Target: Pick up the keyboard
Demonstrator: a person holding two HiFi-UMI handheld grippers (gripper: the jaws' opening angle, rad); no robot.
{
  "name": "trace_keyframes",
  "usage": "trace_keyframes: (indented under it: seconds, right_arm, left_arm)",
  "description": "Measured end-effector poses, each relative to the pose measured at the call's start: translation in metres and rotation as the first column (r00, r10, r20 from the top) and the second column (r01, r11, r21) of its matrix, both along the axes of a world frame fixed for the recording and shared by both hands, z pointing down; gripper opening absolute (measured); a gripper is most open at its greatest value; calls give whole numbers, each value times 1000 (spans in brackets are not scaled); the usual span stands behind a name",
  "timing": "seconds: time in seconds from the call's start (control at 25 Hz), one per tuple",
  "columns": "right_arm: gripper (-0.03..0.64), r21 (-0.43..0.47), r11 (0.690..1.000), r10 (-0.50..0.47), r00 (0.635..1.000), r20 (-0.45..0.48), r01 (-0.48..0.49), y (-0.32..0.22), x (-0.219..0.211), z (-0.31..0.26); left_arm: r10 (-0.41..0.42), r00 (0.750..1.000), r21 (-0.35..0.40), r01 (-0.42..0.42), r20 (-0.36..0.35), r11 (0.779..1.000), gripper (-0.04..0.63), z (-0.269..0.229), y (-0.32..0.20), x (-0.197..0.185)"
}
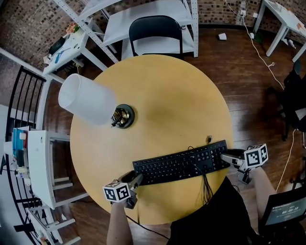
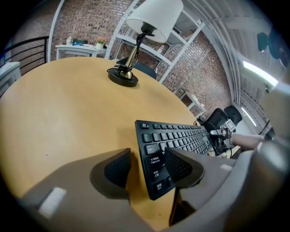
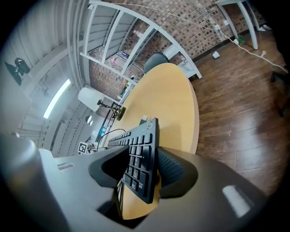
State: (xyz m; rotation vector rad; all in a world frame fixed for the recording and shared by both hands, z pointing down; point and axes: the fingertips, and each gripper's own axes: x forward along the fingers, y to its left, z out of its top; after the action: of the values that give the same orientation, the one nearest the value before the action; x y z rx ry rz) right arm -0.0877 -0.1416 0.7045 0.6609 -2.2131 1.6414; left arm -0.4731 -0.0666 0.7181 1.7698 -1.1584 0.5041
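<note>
Table (image 1: pixel 167 105) bare, keyboard (image 1: pixel 181 163) flat. Left gripper (image 1: pixel 137 178) and right gripper (image 1: pixel 228 156) straddle its ends, jaws wide, unclamped — squeeze together, lift level.

The keyboard (image 1: pixel 179 165) lies left to right on the table (image 1: pixel 167 86) by its near edge, and its cable (image 1: pixel 206 184) runs off over that edge. The lamp (image 1: pixel 123 116) stands on the table far and left of the keyboard, well apart from it. The left gripper (image 1: pixel 135 178) has the keyboard's left end between its jaws and the right gripper (image 1: pixel 228 155) has the right end; a chair (image 1: pixel 155 21) stands at the table's far side with a desk (image 1: pixel 143 14) behind it.
</note>
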Motion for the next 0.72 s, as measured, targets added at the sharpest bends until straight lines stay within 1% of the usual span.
trace_keyframes:
  seconds: [0.04,0.08,0.12,0.2,0.28,0.36,0.52,0.64,0.72]
  right_arm:
    - [188,6,1000,-17,1000,2,17,-1,-1,0]
    - [178,16,999,-43,999,4,43,-2,-3,-1]
    - [172,23,997,-72,997,3,72,-2,-3,0]
    - [152,26,993,-113,993,-19,114,0,-4,3]
    - [149,29,992,-121,992,-29,122,0,-4,5]
    - [142,20,993,-117,993,-9,117,0,-4,6]
    - [141,-34,994,-99,994,52,101,7,-2,7]
    - [141,-64,991,-108,989,103,115,12,1,3]
    - [140,-73,988,-124,985,121,133,15,0,-2]
  left_arm:
    - [12,1000,0,-12,-11,1000,230,0,0,2]
    - [19,999,-1,-19,-31,1000,156,0,0,5]
    - [22,999,-1,-22,-49,1000,153,1,0,7]
    - [23,998,7,-23,-63,1000,161,3,0,6]
    - [20,998,16,-19,-63,1000,166,4,0,5]
    - [12,998,23,-11,-69,1000,167,4,0,4]
    - [-3,997,33,6,-77,999,167,6,1,5]
    - [3,996,38,1,-93,999,164,7,0,7]
    - [11,993,37,-6,-114,999,164,4,-1,6]
